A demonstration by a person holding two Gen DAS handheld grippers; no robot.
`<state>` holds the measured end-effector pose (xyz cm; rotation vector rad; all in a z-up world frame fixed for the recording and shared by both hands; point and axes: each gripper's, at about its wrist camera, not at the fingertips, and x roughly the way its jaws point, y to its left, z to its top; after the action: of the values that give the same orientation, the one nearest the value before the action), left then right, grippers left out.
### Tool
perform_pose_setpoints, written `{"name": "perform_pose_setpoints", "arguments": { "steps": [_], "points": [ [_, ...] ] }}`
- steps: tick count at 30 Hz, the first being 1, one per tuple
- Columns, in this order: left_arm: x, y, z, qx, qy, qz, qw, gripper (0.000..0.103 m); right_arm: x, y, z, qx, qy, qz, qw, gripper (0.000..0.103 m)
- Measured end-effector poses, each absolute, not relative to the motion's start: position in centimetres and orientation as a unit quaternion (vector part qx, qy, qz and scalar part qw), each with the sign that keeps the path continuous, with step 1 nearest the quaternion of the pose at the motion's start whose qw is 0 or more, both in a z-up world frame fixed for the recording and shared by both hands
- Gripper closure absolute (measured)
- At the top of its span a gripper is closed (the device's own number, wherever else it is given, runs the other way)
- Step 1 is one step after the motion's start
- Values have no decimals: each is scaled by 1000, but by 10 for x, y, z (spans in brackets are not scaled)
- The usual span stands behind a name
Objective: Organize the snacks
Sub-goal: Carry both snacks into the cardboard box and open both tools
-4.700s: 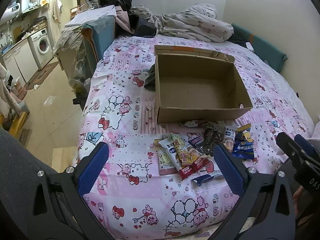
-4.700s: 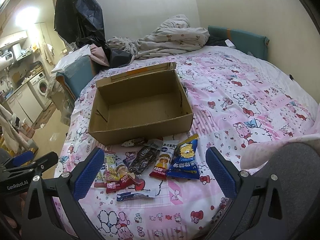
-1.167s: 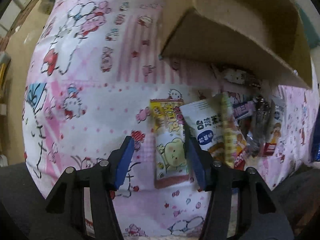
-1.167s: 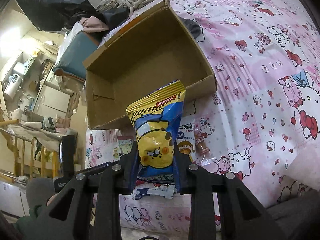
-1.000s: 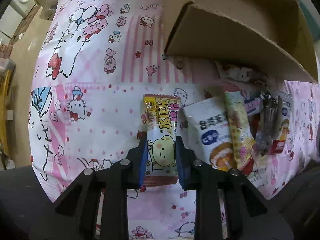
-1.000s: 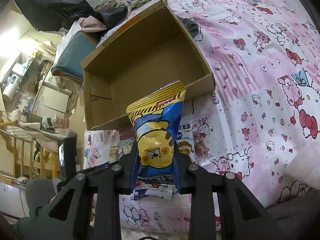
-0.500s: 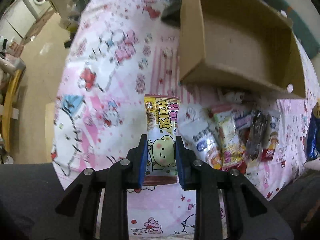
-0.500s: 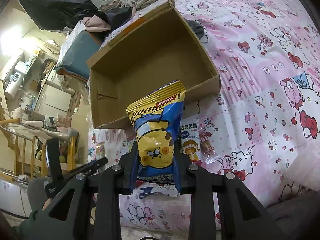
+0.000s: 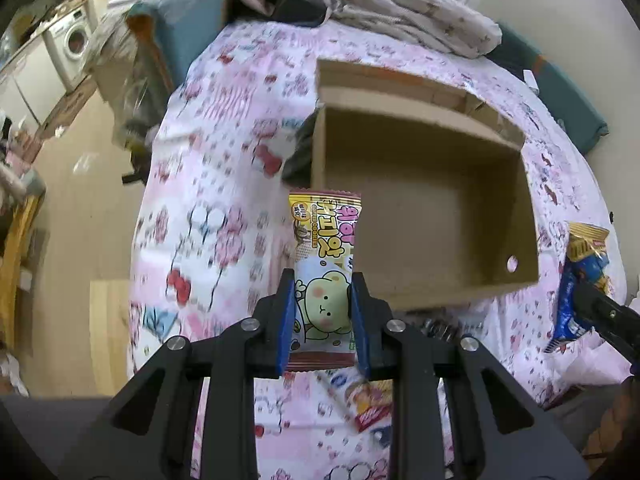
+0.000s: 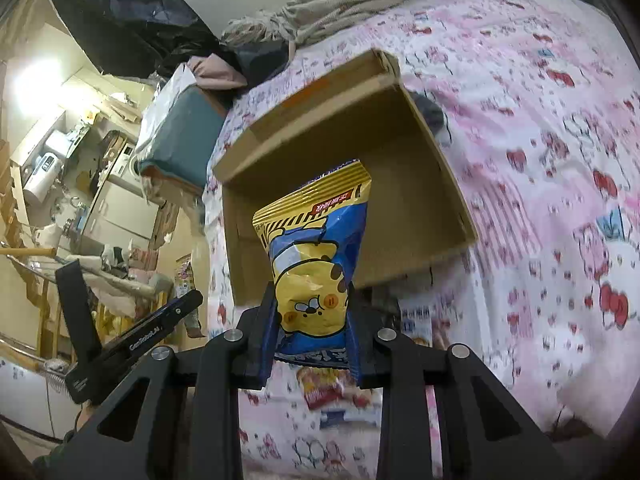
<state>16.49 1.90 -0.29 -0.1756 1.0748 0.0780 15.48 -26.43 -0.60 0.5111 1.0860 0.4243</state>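
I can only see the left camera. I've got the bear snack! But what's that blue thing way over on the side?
Observer: That's the blue and yellow chip bag, clamped in the right gripper. It has a yellow cartoon face on it.
Operator: Is it in the box yet?
Observer: No. The right view shows it held up in front of the cardboard box, whose floor looks bare.
Operator: Any snacks left?
Observer: Yes, a red packet lies on the bedsheet under the right gripper.
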Motion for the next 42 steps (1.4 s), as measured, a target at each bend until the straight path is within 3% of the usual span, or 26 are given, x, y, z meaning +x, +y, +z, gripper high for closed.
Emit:
{"name": "perform_pose_setpoints", "arguments": {
  "steps": [8, 22, 42],
  "points": [
    [207, -9, 16, -51, 481, 5, 875, 81, 208, -255, -9, 226, 489, 189, 821, 73],
    [243, -23, -40, -55, 492, -23, 868, 81, 239, -254, -71, 212, 500, 172, 822, 73],
    [246, -37, -59, -39, 500, -29, 865, 80, 252, -248, -103, 199, 534, 173, 803, 70]
  ]
}}
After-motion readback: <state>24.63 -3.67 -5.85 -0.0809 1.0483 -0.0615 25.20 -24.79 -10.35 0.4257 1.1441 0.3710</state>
